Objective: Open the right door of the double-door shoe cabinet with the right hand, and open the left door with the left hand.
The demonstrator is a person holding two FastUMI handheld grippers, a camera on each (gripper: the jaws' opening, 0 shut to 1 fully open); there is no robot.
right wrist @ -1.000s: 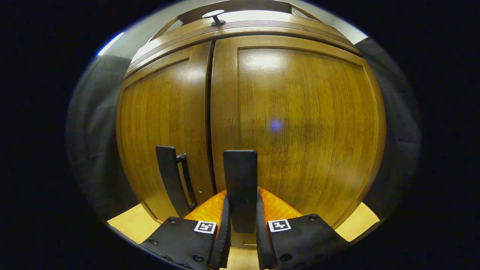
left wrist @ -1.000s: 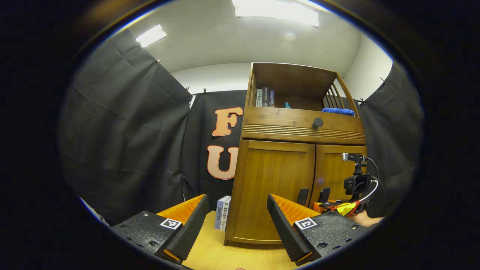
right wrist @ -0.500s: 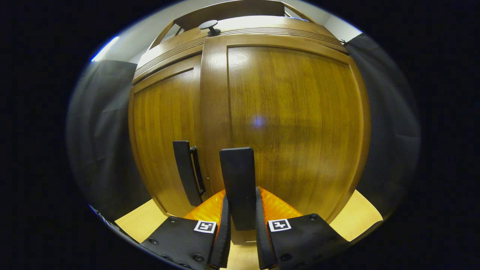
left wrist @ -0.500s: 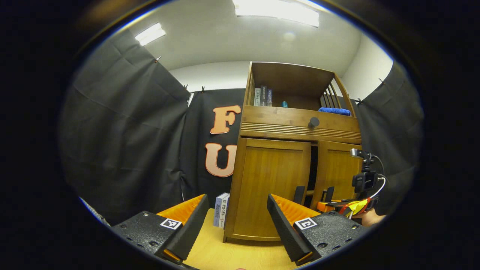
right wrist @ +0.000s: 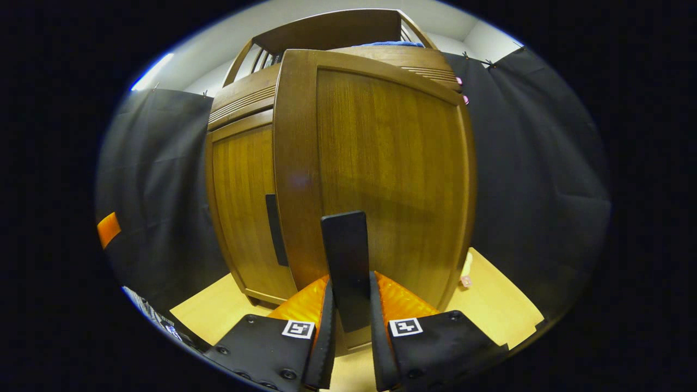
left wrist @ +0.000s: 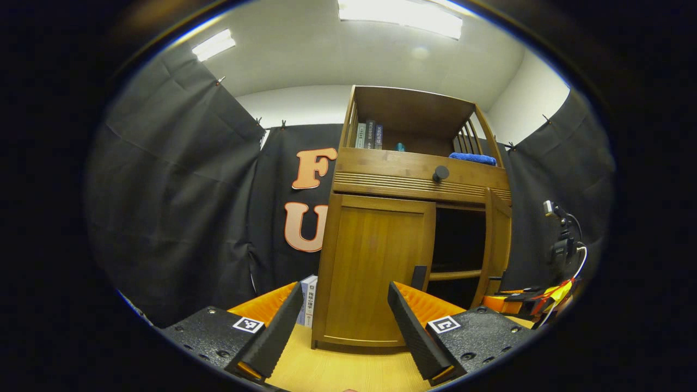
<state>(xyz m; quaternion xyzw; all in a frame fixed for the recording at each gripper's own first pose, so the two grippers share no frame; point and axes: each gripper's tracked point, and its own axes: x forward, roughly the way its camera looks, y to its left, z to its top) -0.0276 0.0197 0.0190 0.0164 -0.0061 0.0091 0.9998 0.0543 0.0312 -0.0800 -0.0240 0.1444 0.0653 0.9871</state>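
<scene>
The wooden shoe cabinet [left wrist: 381, 179] stands ahead in the left gripper view. Its left door [left wrist: 375, 261] is closed, with a black handle [left wrist: 419, 276] at its inner edge. The right door [left wrist: 498, 245] is swung well out, baring a dark inside with one shelf [left wrist: 456, 275]. My left gripper [left wrist: 344, 294] hangs open, short of the left door and holding nothing. In the right gripper view my right gripper [right wrist: 349, 287] is shut on the right door's black handle [right wrist: 344, 250], the right door [right wrist: 381, 158] close in front. The left door [right wrist: 242, 196] lies behind it.
Books [left wrist: 307, 299] lean against the cabinet's left side on the pale wooden surface [left wrist: 337, 370]. Above the doors sits a drawer with a round knob [left wrist: 440, 173]. The top shelf holds books [left wrist: 367, 135] and a blue cloth [left wrist: 472, 158]. Black curtains close in both sides.
The right door has swung from closed to wide open, drawn by the right gripper on its handle. The left gripper has stayed open and shifted slightly.
</scene>
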